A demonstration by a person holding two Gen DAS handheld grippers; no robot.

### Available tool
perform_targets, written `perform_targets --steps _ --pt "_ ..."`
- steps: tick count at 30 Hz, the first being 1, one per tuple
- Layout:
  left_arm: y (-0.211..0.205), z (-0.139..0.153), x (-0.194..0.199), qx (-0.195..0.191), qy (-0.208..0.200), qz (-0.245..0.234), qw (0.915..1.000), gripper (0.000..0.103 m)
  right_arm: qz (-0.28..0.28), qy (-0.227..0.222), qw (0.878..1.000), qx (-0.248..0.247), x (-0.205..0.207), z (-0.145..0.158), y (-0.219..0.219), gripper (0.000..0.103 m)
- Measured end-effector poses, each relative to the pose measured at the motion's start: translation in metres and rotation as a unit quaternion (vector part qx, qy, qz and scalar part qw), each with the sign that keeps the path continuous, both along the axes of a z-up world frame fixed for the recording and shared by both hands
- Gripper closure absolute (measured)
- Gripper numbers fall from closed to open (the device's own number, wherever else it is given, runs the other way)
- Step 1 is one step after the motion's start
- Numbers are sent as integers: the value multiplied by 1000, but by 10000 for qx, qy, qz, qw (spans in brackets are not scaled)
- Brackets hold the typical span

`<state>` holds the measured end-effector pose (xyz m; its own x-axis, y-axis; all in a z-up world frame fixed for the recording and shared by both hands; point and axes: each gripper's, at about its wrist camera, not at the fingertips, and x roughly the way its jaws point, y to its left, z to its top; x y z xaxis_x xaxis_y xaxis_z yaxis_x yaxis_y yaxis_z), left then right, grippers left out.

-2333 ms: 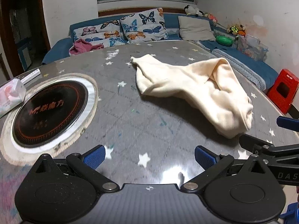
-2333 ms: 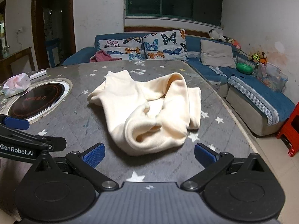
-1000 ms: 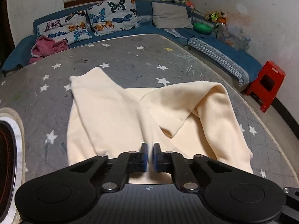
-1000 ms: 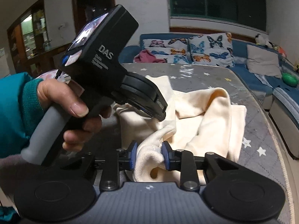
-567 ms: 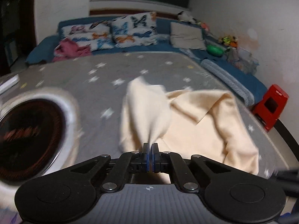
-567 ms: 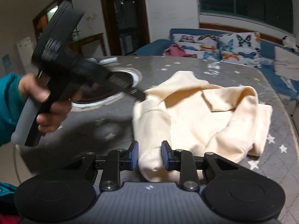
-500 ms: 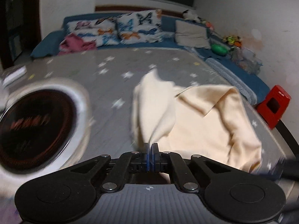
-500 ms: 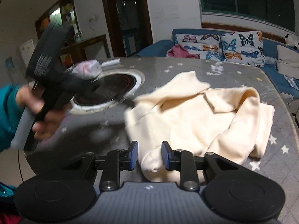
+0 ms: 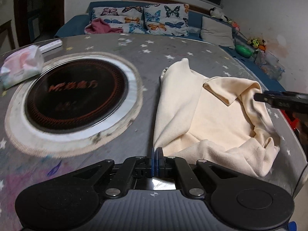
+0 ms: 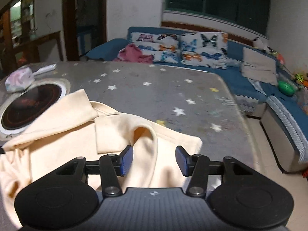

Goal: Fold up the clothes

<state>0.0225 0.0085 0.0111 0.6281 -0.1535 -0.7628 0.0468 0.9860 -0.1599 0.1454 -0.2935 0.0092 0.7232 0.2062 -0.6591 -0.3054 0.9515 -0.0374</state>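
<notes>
A cream garment point(image 9: 209, 119) lies crumpled on the grey star-patterned desk point(image 9: 154, 53), toward its right edge and near the front, just right of the round black cooktop point(image 9: 76, 94) set into the desk surface. One long piece of it runs away from the near edge toward the middle of the desk; the rest is bunched in loose folds, with a flap turned over on top.

The left tongs point(image 9: 156, 159) are clamped tight on a near corner of the garment — their blue pads pressed together with a thin pinch of cloth rising from between them. That corner is drawn taut up from the desk.

The right tongs point(image 10: 154, 160) stand apart, blue pads point(image 10: 127, 160) well separated, and a raised fold of the garment point(image 10: 107, 134) sits in the gap between them; neither pad visibly presses the cloth. In the left wrist view the dark tip of the right tool point(image 9: 279, 100) is at the upper right fold of the garment, by the desk's right edge.

At the desk's far left corner lies a soft tissue pack point(image 9: 21, 67) with a white remote-like bar point(image 9: 51, 45) just beyond it. Behind the desk a blue sofa point(image 10: 238, 79) carries butterfly cushions point(image 10: 181, 48) and a pink cloth point(image 10: 132, 54).
</notes>
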Motion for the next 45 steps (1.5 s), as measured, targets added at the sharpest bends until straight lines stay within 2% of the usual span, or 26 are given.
perform_targets --steps 2,4,7,11,14,16,18,20,21,22,23,24,25,27,29,32,39,42,45 --pt "8 -1 -8 1 43 82 10000 101 109 75 9999 39 7 -6 11 66" --pt "16 -1 -16 -13 81 163 9998 101 184 119 9997 87 3 -10 21 88" --pt "24 -2 -29 -49 140 172 9997 101 179 -72 9996 194 -12 -2 27 99" --pt "28 -4 -40 -50 165 65 9998 101 -52 -502 9986 160 -46 20 21 100" --pt "28 -2 -46 -21 142 -46 9999 99 -447 -739 9963 -23 -79 32 5 100" --pt "29 1 -47 4 75 -85 9999 98 -767 -721 9943 -142 -102 33 -9 100" --pt "31 4 -48 30 1 -120 9999 98 -1026 -457 9935 -184 -122 29 -23 97" --pt "33 8 -49 55 -73 -154 9998 96 -1261 -228 9913 -303 -139 20 -35 89" --pt "34 9 -49 68 -110 -171 9998 93 -1357 -122 9899 -397 -147 14 -40 82" --pt "33 12 -48 82 -165 -196 9996 90 -1453 -17 9882 -488 -155 9 -45 76" --pt "31 14 -46 97 -224 -229 9994 87 -1558 53 9866 -489 -161 6 -50 76" --pt "28 16 -44 123 -273 -262 9992 78 -1632 121 9852 -503 -166 4 -54 76" --pt "23 17 -42 152 -320 -343 9988 71 -1706 107 9838 -550 -170 5 -56 71" --pt "11 19 -37 209 -414 -543 9975 70 -1770 42 9823 -618 -176 6 -58 65" --pt "-2 18 -31 288 -496 -721 9957 70 -1756 -57 9822 -660 -179 8 -58 64" --pt "-23 14 -18 461 -590 -935 9928 70 -1464 -122 9879 -492 -173 9 -50 54" --pt "-52 -3 28 706 -707 -1094 9890 70 -688 99 9971 -316 -141 -8 -11 53" --pt "-58 -14 47 953 -730 -1088 9868 69 -529 168 9980 -293 -132 -13 -1 53" --pt "-57 -23 64 958 -656 -1012 9881 69 -464 219 9982 -295 -126 -18 0 53"
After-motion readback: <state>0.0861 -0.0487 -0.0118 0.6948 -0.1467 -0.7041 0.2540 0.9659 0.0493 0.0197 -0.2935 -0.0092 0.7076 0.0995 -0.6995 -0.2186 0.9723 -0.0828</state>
